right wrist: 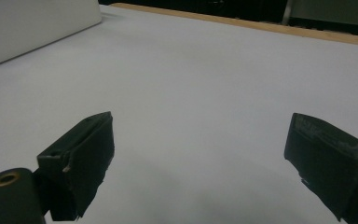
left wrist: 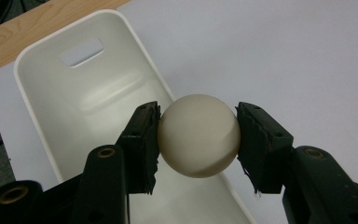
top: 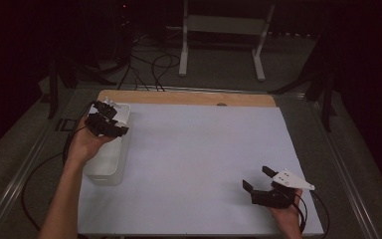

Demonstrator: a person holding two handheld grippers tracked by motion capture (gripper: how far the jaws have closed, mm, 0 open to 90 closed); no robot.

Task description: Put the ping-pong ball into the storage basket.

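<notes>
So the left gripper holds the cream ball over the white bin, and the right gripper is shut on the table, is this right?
Not quite. The right gripper is open, with nothing between its jaws, as the right gripper view shows. The rest holds: the left gripper grips the cream ball over the white bin.

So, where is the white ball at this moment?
In the left gripper view, the ball sits clamped in the left tool, above the white bin at the table's left side.
</notes>
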